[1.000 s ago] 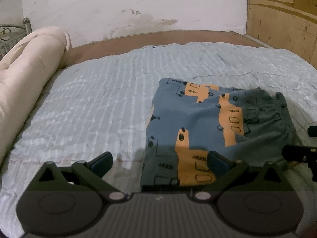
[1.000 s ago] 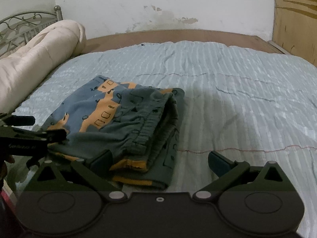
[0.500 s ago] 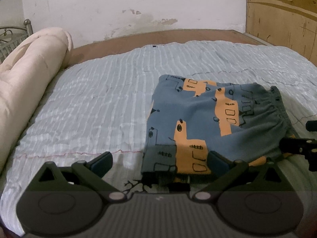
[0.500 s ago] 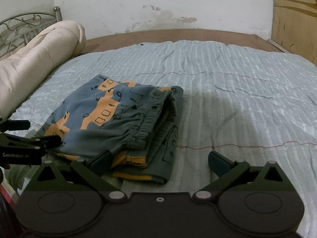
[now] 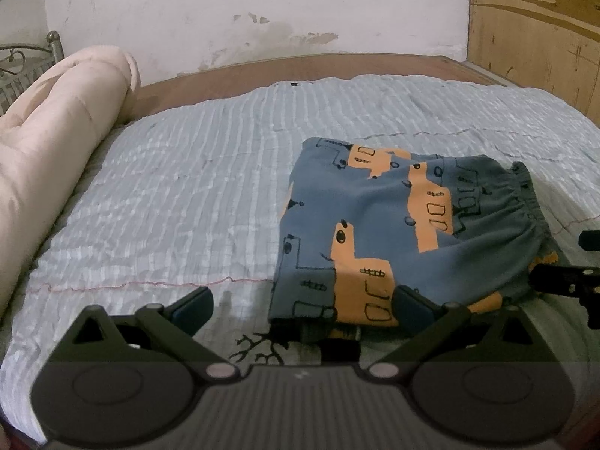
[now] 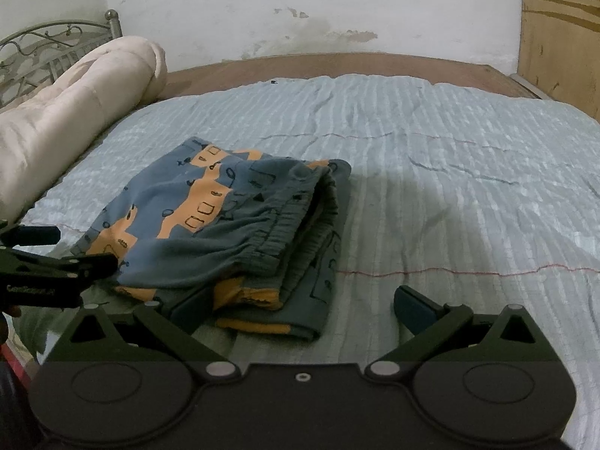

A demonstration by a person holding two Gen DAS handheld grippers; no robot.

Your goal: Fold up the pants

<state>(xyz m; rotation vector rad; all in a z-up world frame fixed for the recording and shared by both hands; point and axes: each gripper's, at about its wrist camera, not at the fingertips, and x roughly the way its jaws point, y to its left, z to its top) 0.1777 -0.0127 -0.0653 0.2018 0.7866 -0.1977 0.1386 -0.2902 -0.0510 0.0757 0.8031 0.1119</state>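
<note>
The blue-grey pants with orange print (image 5: 393, 225) lie folded in a compact stack on the light blue bedspread (image 5: 187, 195). In the right wrist view the pants (image 6: 225, 232) show their gathered waistband on the right side. My left gripper (image 5: 303, 307) is open and empty, just short of the stack's near left corner. My right gripper (image 6: 303, 307) is open and empty at the stack's near right corner. Each gripper shows at the edge of the other's view: the right gripper (image 5: 562, 285) and the left gripper (image 6: 56, 270).
A rolled cream quilt (image 5: 48, 157) lies along the left side of the bed. A brown bed frame (image 5: 300, 67) and a stained white wall are behind. A wooden panel (image 5: 532, 37) stands at the right. A metal headboard (image 6: 41, 48) is at the far left.
Both grippers have drawn back toward the near edge of the bed, away from the folded pants. Both stayed open. The pants have not moved.
</note>
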